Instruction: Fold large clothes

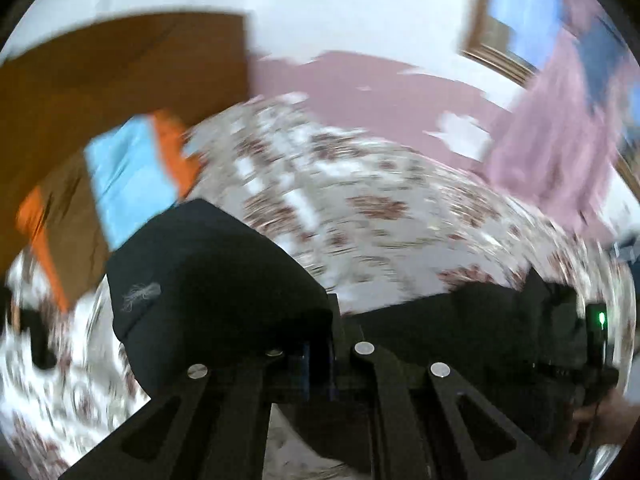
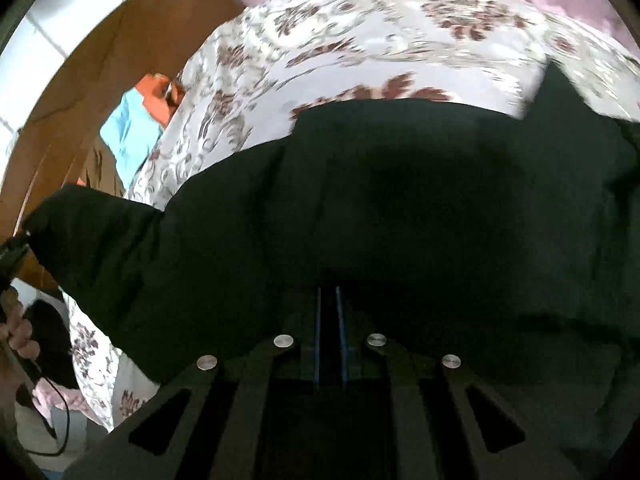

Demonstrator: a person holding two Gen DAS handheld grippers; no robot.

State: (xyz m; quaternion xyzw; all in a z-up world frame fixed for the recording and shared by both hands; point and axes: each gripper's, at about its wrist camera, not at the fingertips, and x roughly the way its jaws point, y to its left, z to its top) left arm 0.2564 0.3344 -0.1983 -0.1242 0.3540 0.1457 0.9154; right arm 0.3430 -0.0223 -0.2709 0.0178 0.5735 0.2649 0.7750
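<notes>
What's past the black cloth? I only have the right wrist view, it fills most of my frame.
Observer: On the left wrist view, a pink curtain hangs at the right beside a window.
Operator: Left gripper holding anything?
Observer: Yes, the left gripper is shut on the black garment, which drapes over its left finger.
Operator: Can you see my gripper from there?
Observer: Only a dark device with a green light at the right edge, over the flowered bedspread.
</notes>
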